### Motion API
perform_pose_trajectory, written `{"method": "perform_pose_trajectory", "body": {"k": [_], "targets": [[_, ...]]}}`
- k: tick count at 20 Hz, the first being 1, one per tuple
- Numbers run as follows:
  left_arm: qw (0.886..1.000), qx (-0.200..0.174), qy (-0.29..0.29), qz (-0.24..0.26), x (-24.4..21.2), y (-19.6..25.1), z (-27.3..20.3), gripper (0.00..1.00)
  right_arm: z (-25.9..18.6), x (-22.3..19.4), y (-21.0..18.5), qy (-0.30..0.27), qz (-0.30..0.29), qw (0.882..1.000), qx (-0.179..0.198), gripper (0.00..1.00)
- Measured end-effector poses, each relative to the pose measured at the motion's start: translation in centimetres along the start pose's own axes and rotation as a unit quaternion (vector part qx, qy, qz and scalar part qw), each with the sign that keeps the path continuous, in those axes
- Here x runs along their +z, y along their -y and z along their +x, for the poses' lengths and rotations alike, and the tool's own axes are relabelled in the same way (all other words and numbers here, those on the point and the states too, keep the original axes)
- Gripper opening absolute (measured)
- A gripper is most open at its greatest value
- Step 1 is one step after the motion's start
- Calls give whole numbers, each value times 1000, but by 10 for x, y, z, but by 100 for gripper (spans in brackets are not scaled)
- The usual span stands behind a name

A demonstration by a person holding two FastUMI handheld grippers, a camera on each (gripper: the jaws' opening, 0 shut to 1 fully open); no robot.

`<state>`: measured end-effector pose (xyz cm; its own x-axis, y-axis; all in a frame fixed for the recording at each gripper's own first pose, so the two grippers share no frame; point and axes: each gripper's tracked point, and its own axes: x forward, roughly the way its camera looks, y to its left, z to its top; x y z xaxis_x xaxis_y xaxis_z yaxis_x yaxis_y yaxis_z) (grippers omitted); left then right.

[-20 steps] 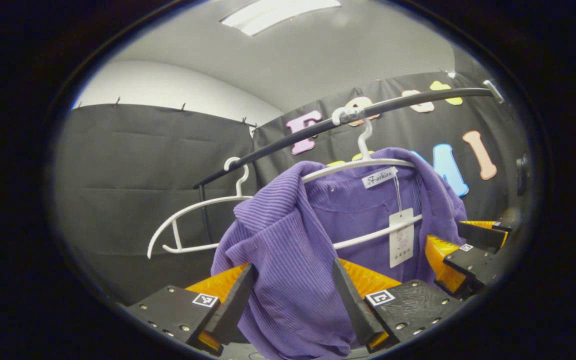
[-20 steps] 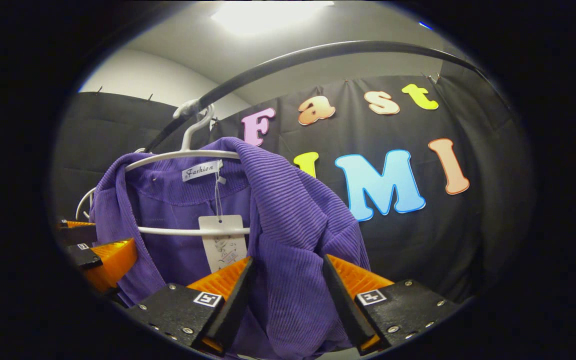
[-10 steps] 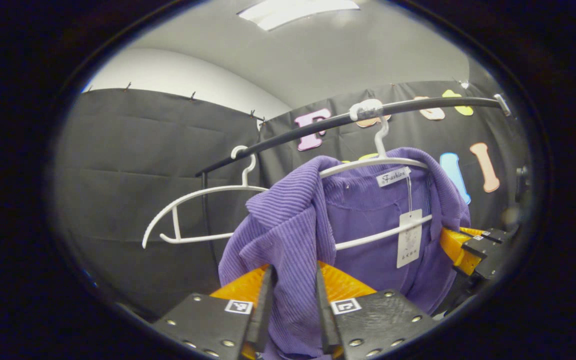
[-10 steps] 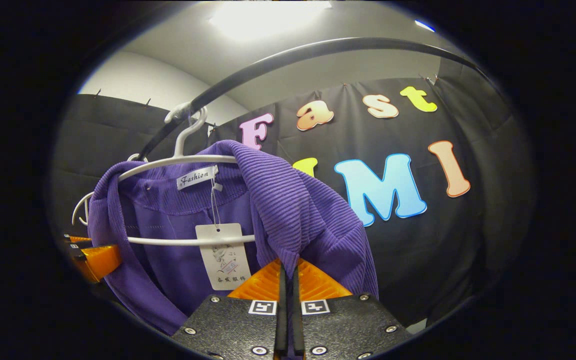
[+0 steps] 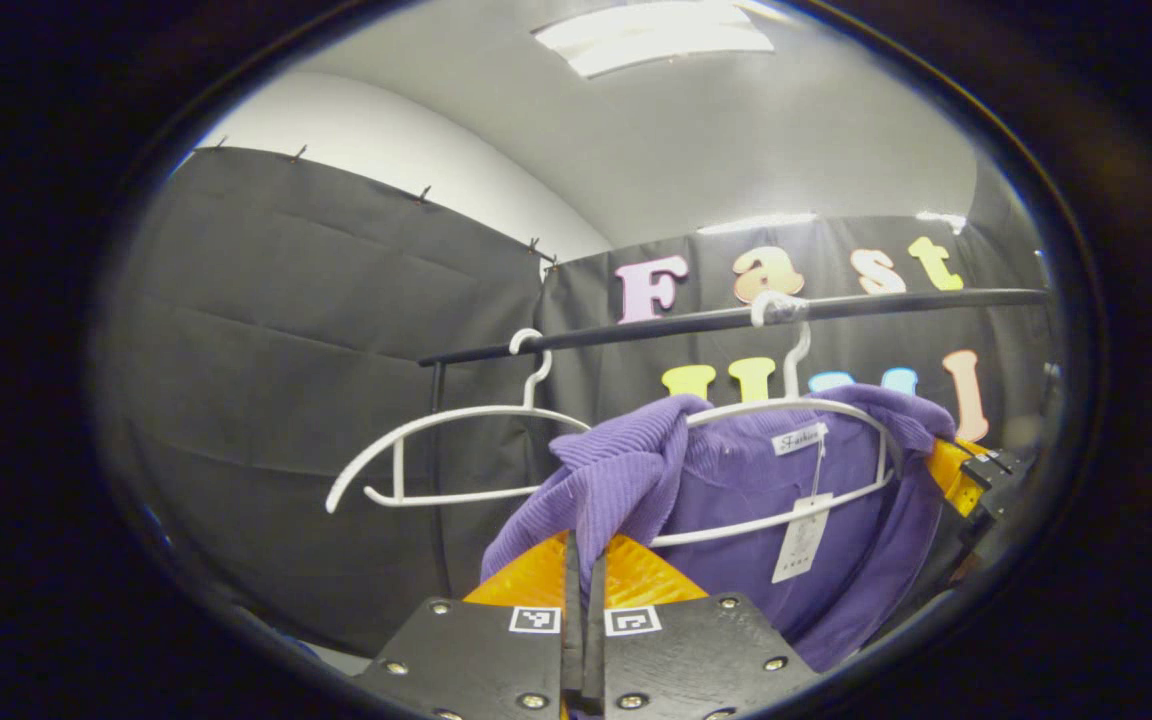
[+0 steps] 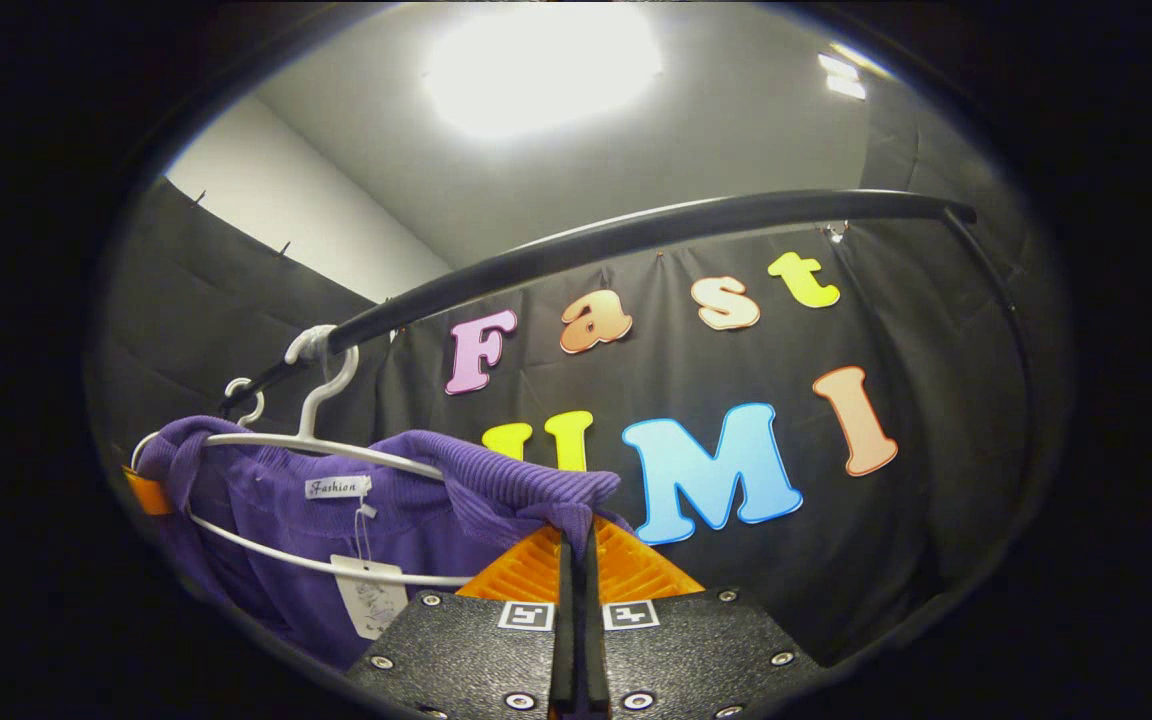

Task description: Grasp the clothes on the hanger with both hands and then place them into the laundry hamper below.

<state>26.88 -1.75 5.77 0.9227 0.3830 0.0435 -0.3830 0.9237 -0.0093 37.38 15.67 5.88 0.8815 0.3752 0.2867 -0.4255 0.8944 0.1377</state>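
Purple knit top [image 5: 736, 480] hanging on a white hanger [image 5: 836, 412] from the black rail [image 5: 896, 300], at about 4 o'clock in the left gripper view and 8 o'clock in the right gripper view. Left gripper [image 5: 583, 560]: fingers closed to a thin slit, pinching one shoulder's ribbed cloth. Right gripper [image 6: 576, 545]: likewise closed on the opposite shoulder fold [image 6: 536, 488]. An empty second hanger [image 5: 456, 450] hangs at 9 o'clock of the garment. The hamper's position cannot be told from here.

To do the step well, judged from this: raise both shoulders together, clear the hanger's ends evenly, then draw toward the body; uneven pulling would likely tilt the hanger and snag the paper tag [image 5: 801, 535] or collar.
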Motion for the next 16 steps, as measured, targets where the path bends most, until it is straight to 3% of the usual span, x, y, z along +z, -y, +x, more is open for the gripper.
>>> {"method": "perform_pose_trajectory", "body": {"k": [3, 4, 6, 7, 10, 11, 12, 16], "targets": [[1000, 3, 20, 7, 26, -15, -2, 5, 10, 17, 8, 19, -11, 1000, -5, 4], [1000, 3, 26, 7, 33, -20, -2, 1, 13, 21, 10, 25, -17, 1000, -6, 4], [999, 1, 35, 14, 44, -26, 2, 1, 19, 25, 14, 35, -29, 999, -9, 4], [999, -1, 39, 21, 50, -29, 4, 5, 22, 26, 14, 38, -32, 999, -9, 4], [998, -13, 42, 40, 58, -35, 13, 5, 31, 23, 18, 41, -46, 998, -13, 4], [998, -16, 41, 42, 59, -37, 16, 1, 33, 21, 21, 40, -50, 998, -16, 4], [998, -17, 37, 41, 58, -40, 20, 5, 36, 18, 24, 38, -52, 998, -19, 4], [999, -28, 15, 26, 50, -51, 40, 1, 51, -6, 30, 12, -50, 998, -23, 4]]}}
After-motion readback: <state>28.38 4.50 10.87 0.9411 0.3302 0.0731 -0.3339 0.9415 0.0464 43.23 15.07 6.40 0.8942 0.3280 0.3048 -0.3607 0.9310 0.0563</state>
